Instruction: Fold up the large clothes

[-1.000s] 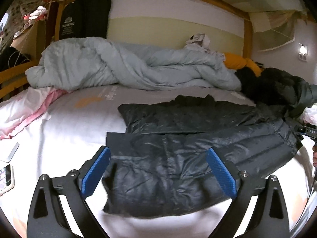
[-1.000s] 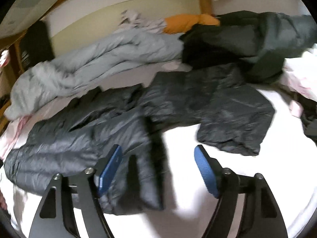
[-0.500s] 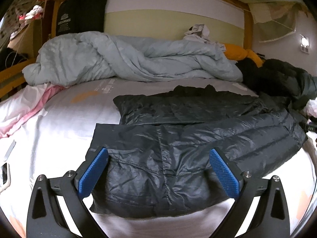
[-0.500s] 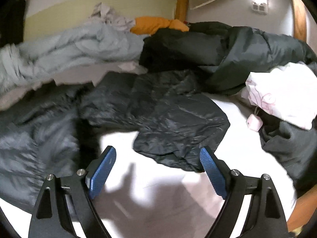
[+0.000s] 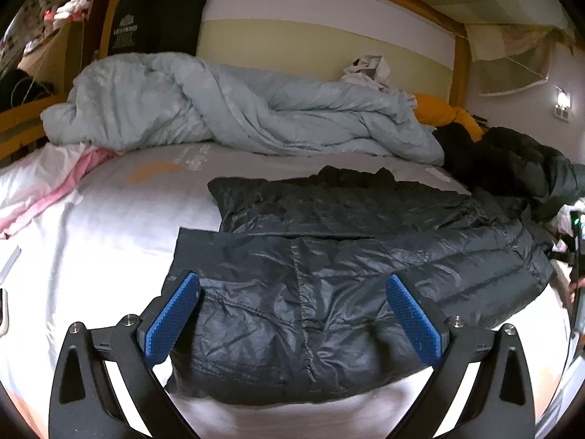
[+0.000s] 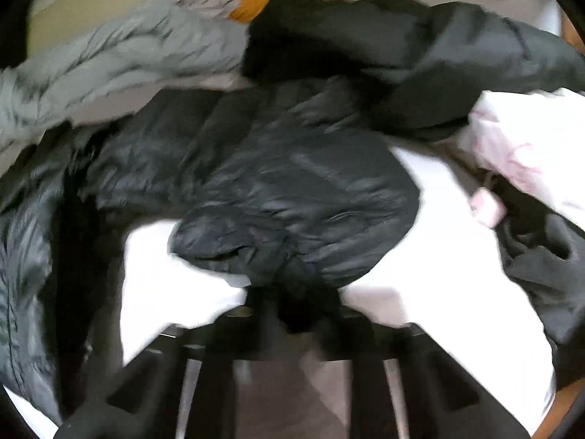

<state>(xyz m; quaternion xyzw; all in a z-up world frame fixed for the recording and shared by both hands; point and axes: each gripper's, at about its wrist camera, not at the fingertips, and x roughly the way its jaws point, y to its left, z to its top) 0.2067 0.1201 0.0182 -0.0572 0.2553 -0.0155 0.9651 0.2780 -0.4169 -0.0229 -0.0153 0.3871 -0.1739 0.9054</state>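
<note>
- 1 black puffer jacket (image 5: 329, 274) spread flat on white mattress (image 5: 109, 241), w/ 1 sleeve (image 6: 299, 197) stretched out.
- 1 pale duvet (image 5: 226, 109) bunched behind jacket; 1 dark coat heap (image 6: 420, 47) beyond sleeve.
- L gripper (image 5: 294, 316) level, low over jacket hem, jaws wide apart, nothing held.
- R gripper (image 6: 296, 303) closed, pinching sleeve cuff; view blurred.

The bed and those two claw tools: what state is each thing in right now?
Dark jacket: spread flat on the bed, not folded.
Jacket sleeve: bunched, pinched at its end.
Left gripper: open, over the jacket's hem.
Right gripper: shut on the sleeve, blurred.
Pale blue duvet: crumpled in a heap.
White sheet: laid flat on the bed.
</note>
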